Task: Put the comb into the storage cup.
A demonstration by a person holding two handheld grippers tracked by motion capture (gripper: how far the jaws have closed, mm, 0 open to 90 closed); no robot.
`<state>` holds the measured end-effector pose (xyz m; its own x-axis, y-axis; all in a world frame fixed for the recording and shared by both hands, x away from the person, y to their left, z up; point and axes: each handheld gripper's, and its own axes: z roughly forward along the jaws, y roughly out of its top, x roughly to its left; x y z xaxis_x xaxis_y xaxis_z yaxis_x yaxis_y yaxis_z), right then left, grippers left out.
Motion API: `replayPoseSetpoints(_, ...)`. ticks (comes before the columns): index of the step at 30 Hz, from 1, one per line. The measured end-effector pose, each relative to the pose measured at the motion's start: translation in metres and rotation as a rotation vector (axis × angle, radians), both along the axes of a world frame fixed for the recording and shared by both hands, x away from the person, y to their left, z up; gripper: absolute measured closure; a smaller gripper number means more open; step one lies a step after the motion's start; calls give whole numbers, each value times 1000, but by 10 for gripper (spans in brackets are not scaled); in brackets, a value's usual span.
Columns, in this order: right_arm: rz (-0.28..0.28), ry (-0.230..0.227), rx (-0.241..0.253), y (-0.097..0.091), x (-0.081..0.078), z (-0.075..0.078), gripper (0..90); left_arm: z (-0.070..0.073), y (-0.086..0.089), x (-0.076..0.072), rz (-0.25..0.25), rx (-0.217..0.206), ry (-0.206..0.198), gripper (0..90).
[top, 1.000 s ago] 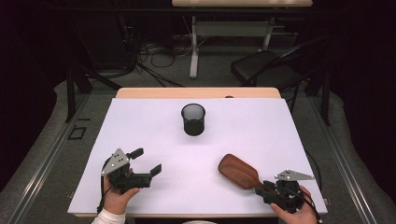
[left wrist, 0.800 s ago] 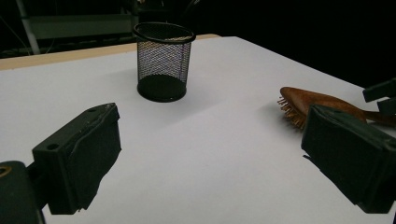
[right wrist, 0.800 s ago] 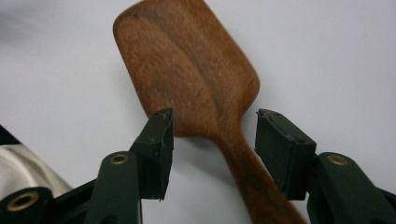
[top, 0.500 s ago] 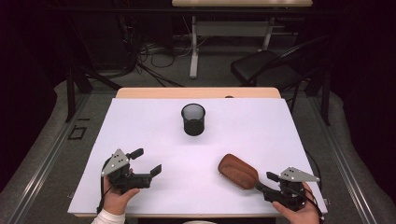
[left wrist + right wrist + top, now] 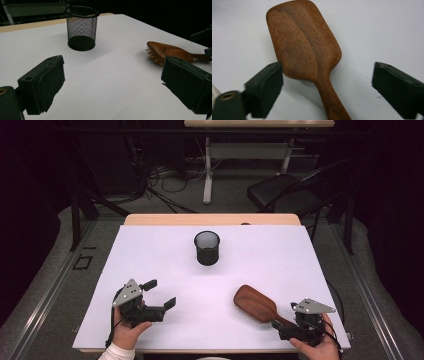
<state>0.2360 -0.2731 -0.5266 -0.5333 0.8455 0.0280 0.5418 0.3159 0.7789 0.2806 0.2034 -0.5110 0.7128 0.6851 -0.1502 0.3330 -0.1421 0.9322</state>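
1. Left gripper (image 5: pixel 160 293) is sitting lower left, jaws wide apart, gripping nothing.
2. Right gripper (image 5: pixel 327 87) is straddling the handle of the brown wooden paddle hairbrush (image 5: pixel 256 303), jaws wide, lower right.
3. Black mesh cup (image 5: pixel 207 248) is standing upper centre.

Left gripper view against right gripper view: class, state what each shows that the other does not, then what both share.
Left gripper view alone: the black mesh cup standing upright, and the hairbrush's bristles facing the table. Right gripper view alone: the smooth wooden back of the hairbrush and its handle between open jaws. Both share the hairbrush, the white table and a pair of open black jaws.
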Motion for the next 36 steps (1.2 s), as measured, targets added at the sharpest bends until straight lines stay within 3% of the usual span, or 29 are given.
replayPoseSetpoints(3, 10, 1, 42, -3, 5, 0, 0, 1, 2, -2, 12, -5, -3, 49)
replayPoseSetpoints(6, 7, 2, 42, -5, 7, 0, 0, 1, 2, -2, 16, -6, -3, 49)
replayPoseSetpoints(10, 24, 7, -14, -8, 7, 0, 0, 0, 1, -1, 17, 7, -1, 50)
replayPoseSetpoints(16, 36, -1, -96, -7, 8, 0, 0, 0, 3, -1, 23, -6, -5, 49)
replayPoseSetpoints(31, 60, -9, -137, -9, 10, 3, 7, 0, 2, -1, 27, -2, -7, 50)
replayPoseSetpoints(36, 75, -27, -138, -9, 9, 6, 84, 0, 3, -1, 26, -7, -8, 50)
